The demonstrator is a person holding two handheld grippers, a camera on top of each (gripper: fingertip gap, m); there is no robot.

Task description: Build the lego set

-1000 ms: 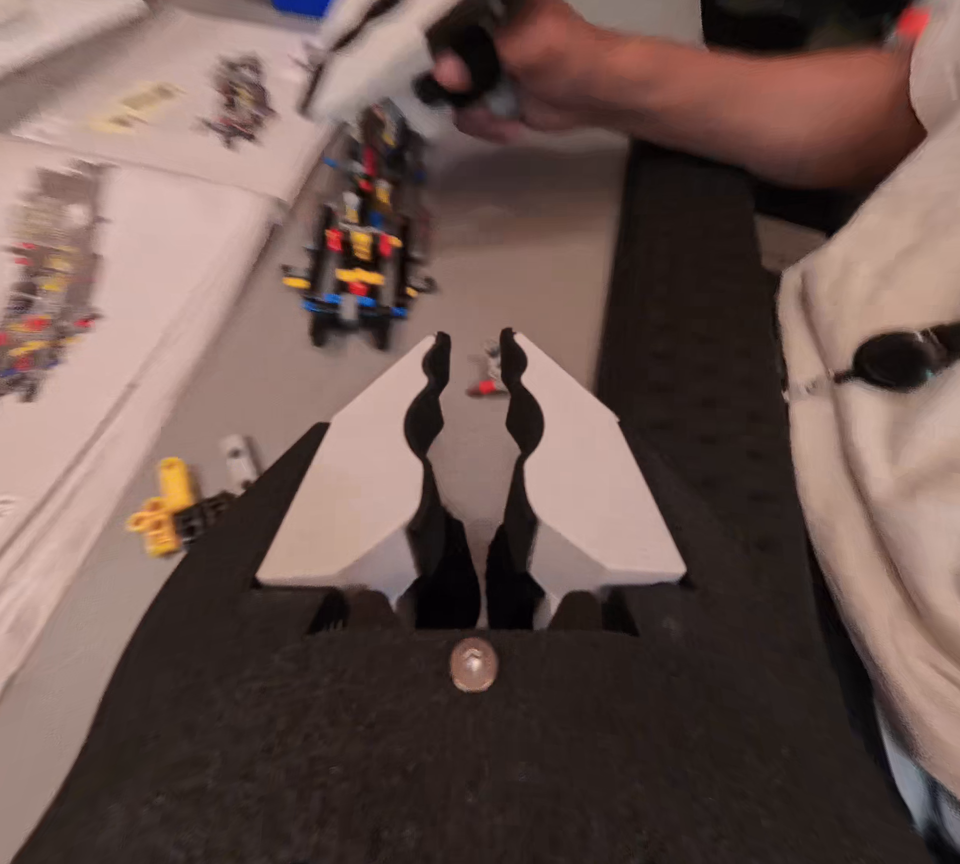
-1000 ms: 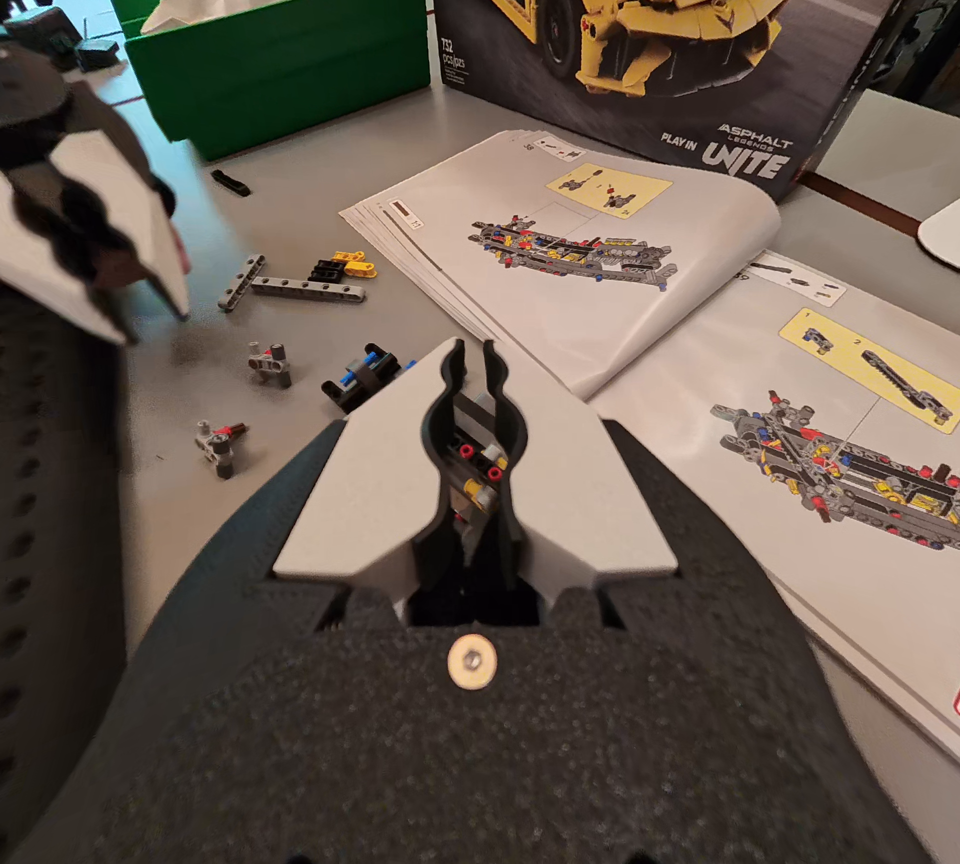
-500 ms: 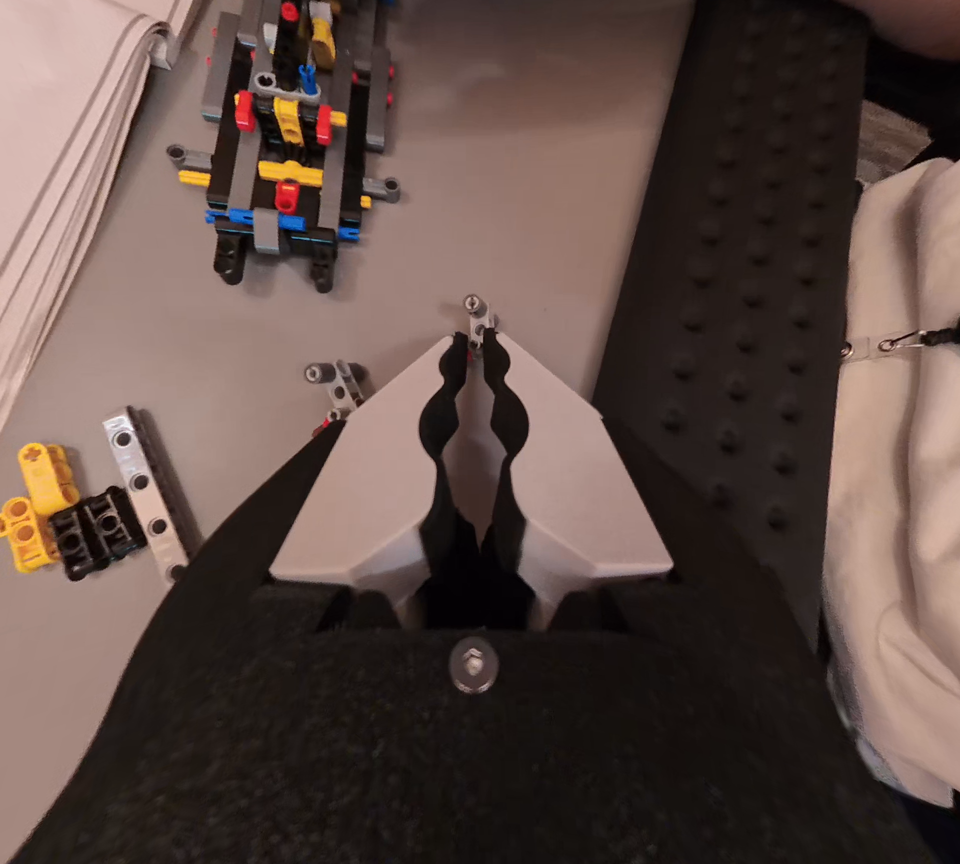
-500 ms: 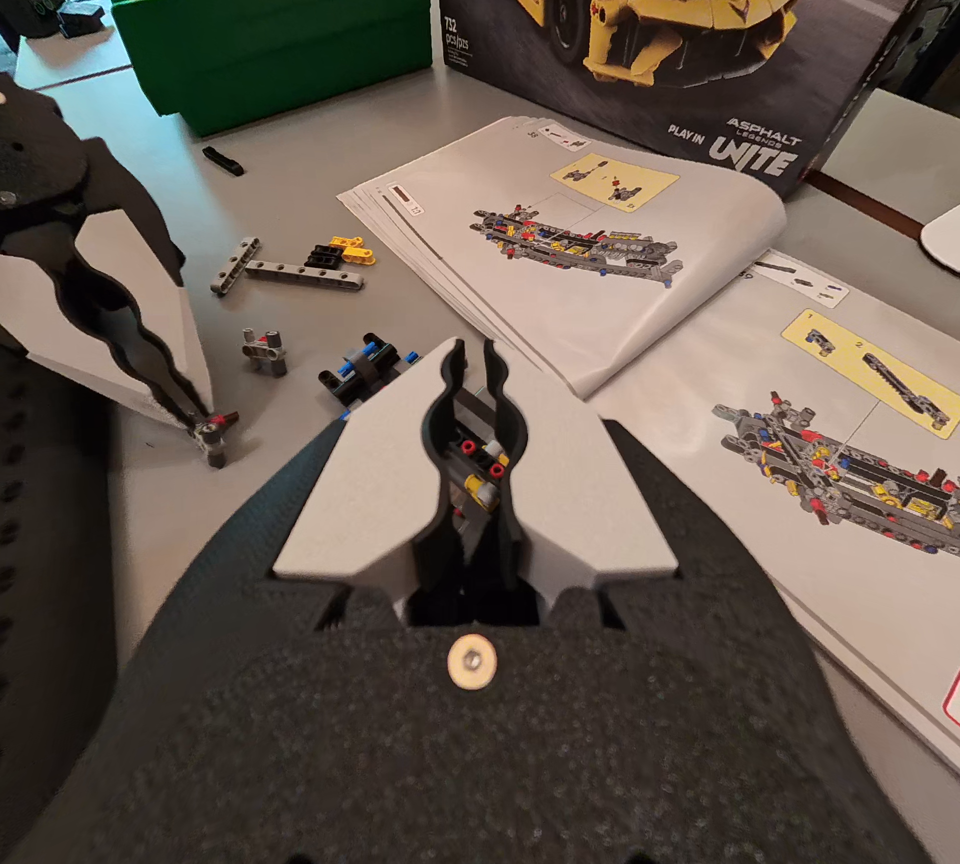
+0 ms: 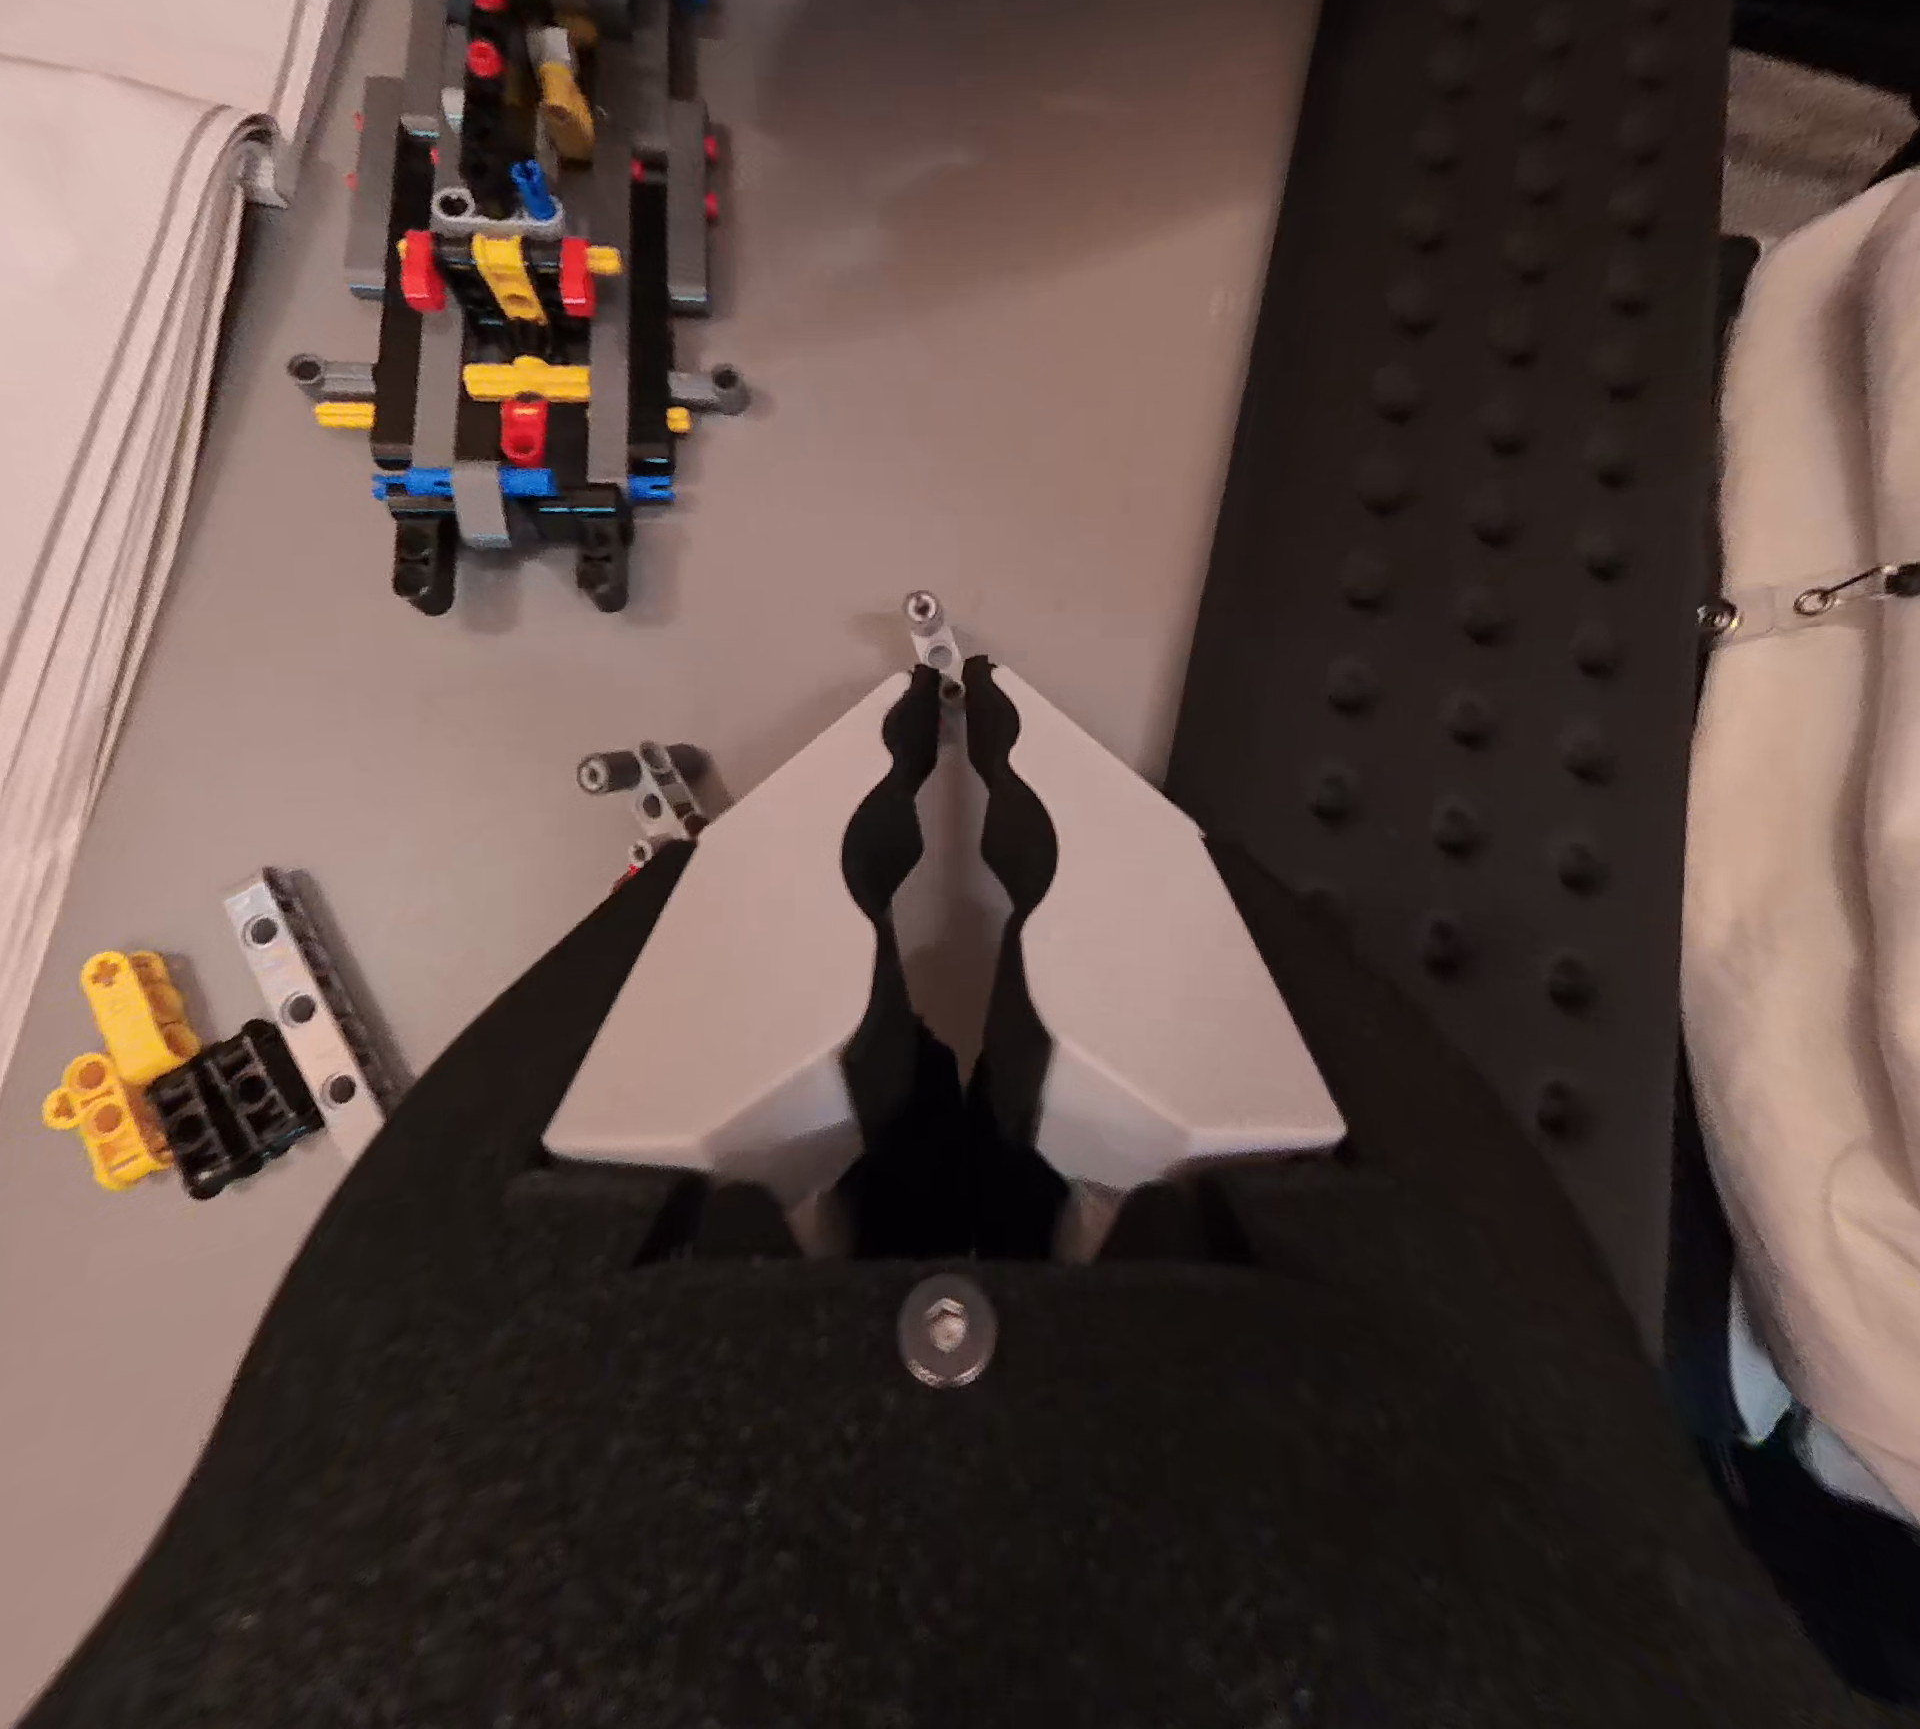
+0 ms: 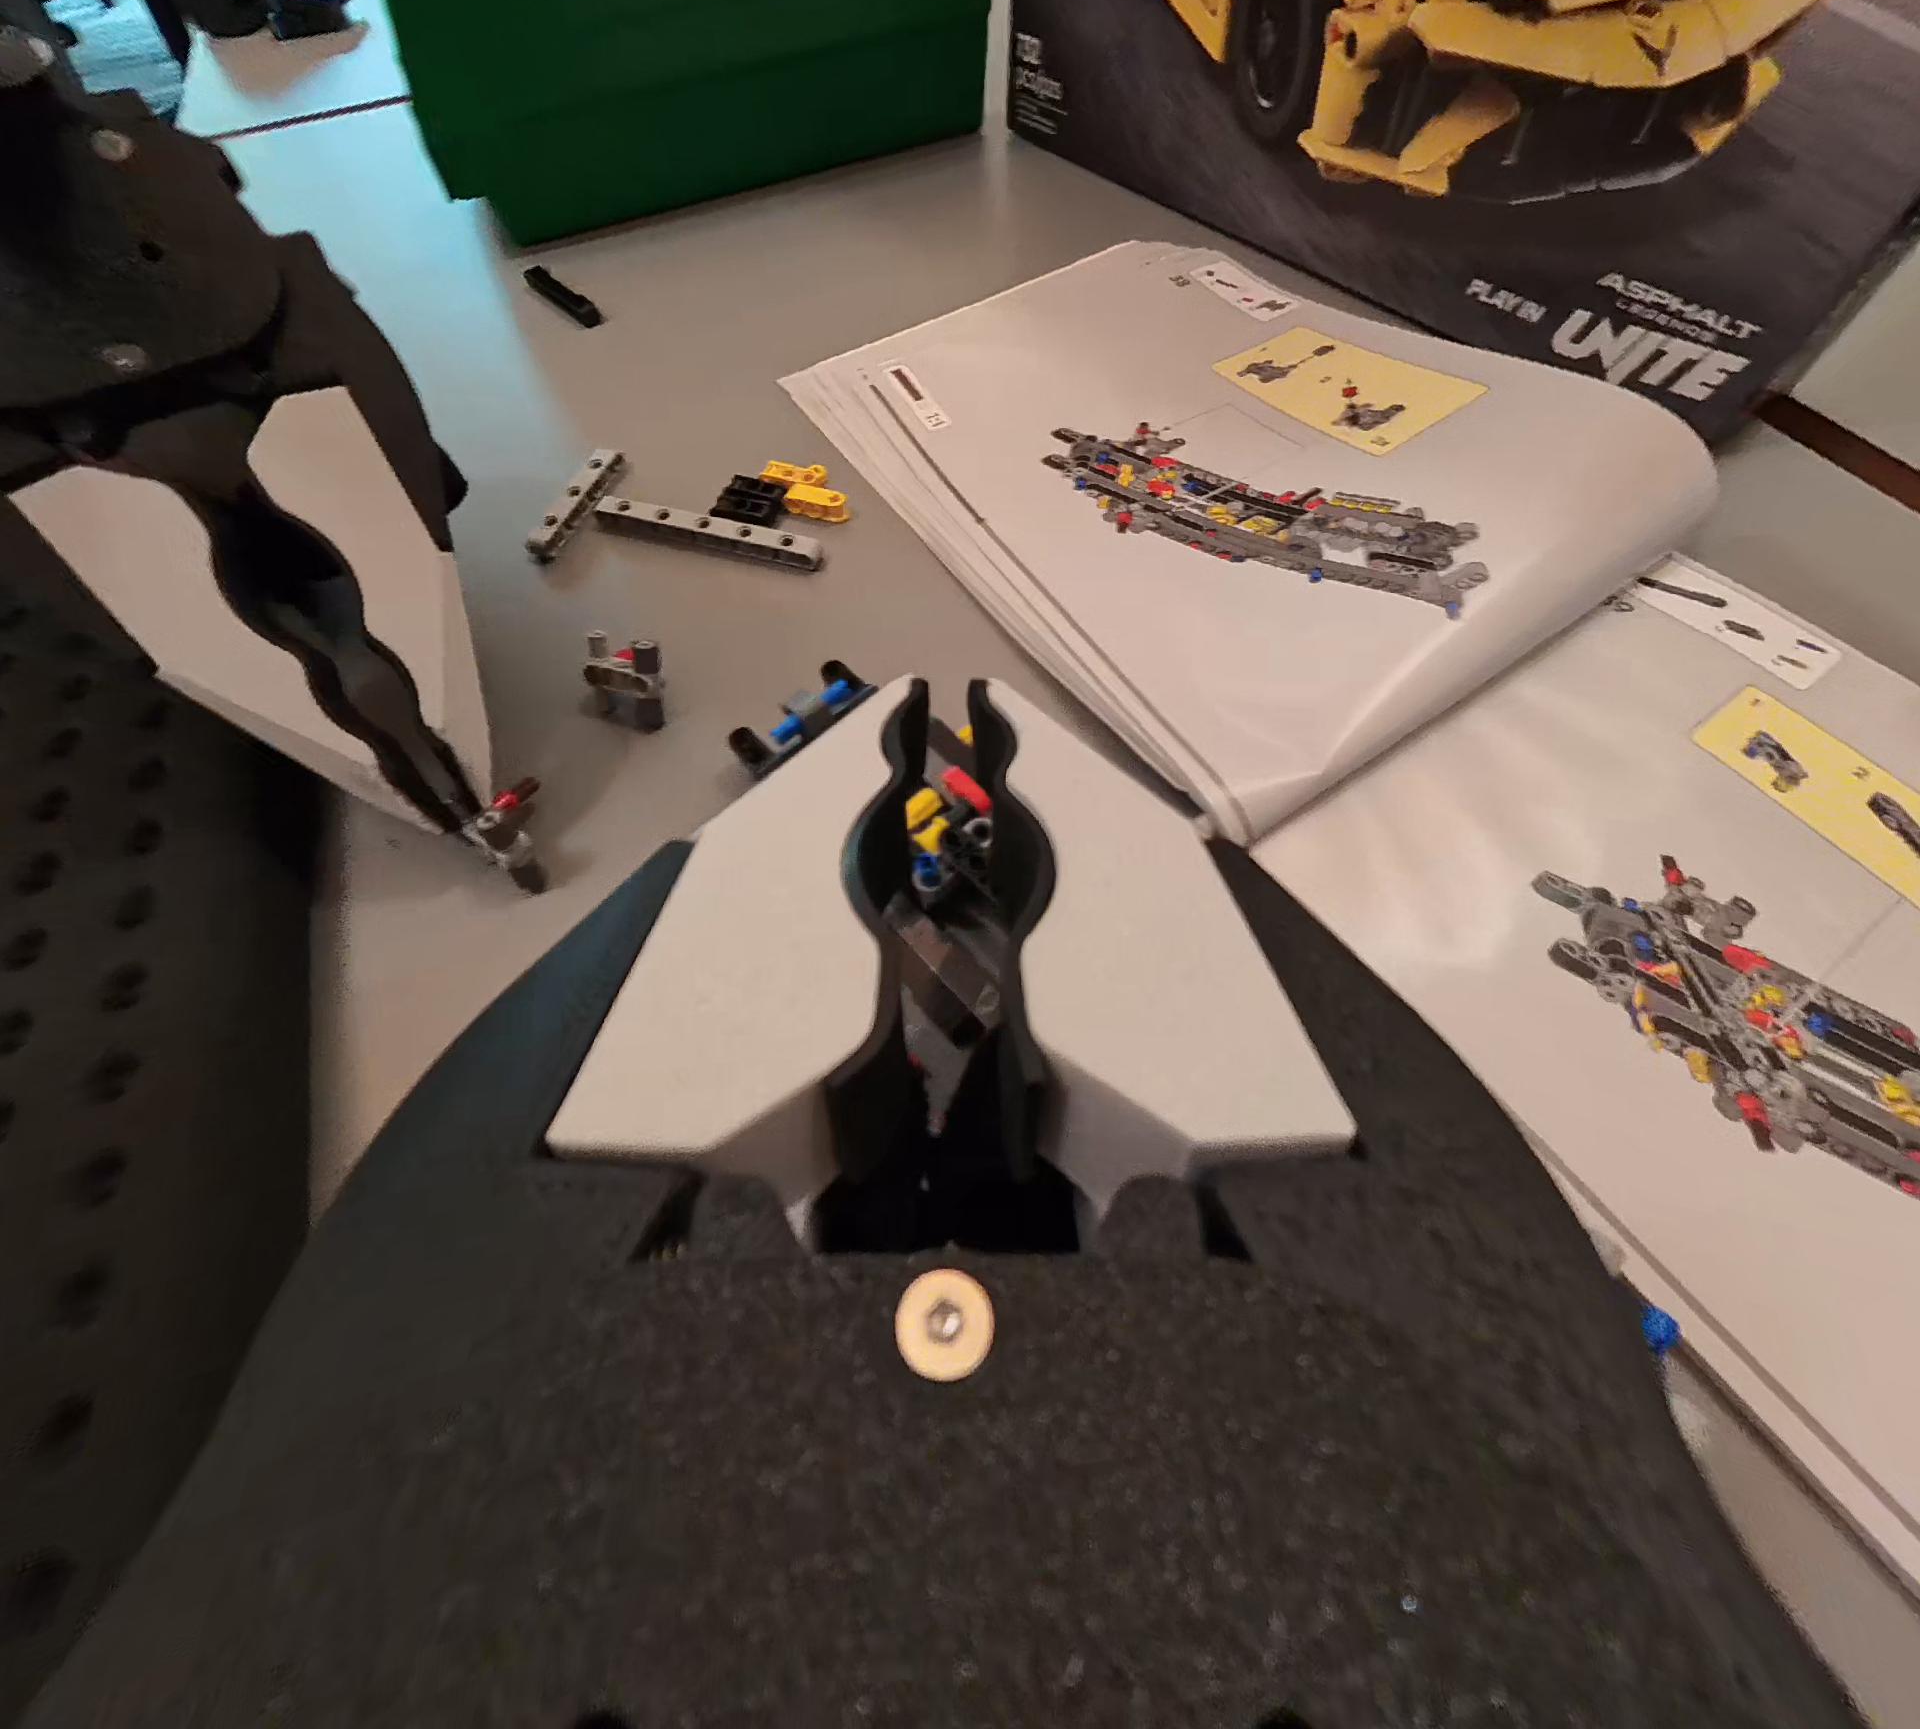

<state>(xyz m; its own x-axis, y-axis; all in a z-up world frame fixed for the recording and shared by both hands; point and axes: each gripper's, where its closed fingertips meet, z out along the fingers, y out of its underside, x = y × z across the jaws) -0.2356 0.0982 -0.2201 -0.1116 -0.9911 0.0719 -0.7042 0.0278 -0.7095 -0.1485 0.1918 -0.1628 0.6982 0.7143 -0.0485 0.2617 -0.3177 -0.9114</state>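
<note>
Left wrist view: the left gripper (image 5: 943, 673), a second ago open above the bench (image 5: 987, 225), now pinches a grey connector (image 5: 932, 640) at centre frame; the right gripper (image 6: 943, 703) still clamps the chassis (image 5: 520, 308), upper left; the part looks ready to lift and fit.

Bare worktop (image 5: 997, 245) lies open to the right of the chassis (image 5: 520, 308), up to the studded black mat (image 5: 1475, 536). Left of the chassis, the instruction booklet (image 5: 114, 308) crowds me. Nearer me than the chassis, a small grey connector (image 5: 655, 780) and beam (image 5: 301, 1004) block the way.
</note>
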